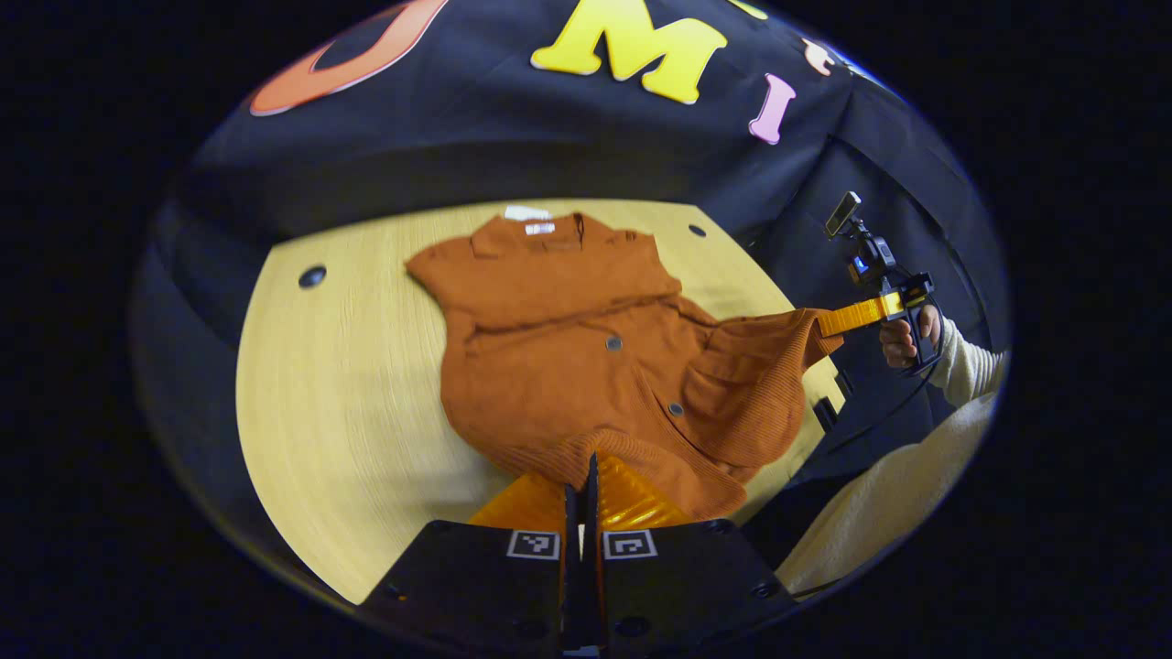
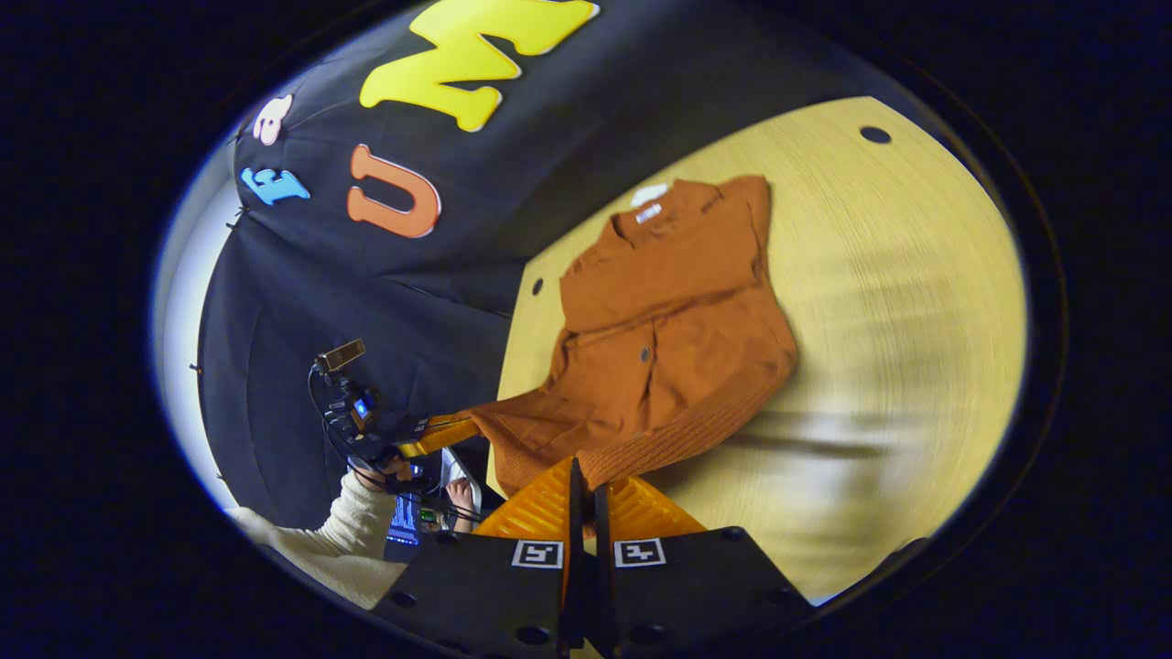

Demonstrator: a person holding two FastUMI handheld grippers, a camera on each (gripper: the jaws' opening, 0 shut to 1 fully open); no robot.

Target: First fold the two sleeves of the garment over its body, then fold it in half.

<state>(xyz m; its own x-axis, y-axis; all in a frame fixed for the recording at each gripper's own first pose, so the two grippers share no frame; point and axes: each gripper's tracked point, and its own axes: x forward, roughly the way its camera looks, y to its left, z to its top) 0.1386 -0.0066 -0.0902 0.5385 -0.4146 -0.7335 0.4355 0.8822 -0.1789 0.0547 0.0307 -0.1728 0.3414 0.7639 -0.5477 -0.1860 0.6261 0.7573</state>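
A rust-orange button-up garment (image 1: 558,348) lies collar-away on the wooden table (image 1: 339,384), with its sleeves folded in over the body. My left gripper (image 1: 586,465) is shut on the near ribbed hem. Farther right, my right gripper (image 1: 826,322) pinches another part of the hem, which is raised off the table and pulled past its edge. In the right gripper view the garment (image 2: 678,311) stretches away from my right gripper (image 2: 583,471), which is shut on the hem. The left gripper (image 2: 462,424) holds the hem's other end at the table's left edge.
The black cloth wall (image 1: 513,146) stands behind the table. A hand (image 1: 899,343) in a cream sleeve (image 1: 971,366) holds the right gripper off the table's edge. Small dark holes (image 1: 312,275) mark the tabletop. Bare wood (image 2: 897,302) lies beside the garment.
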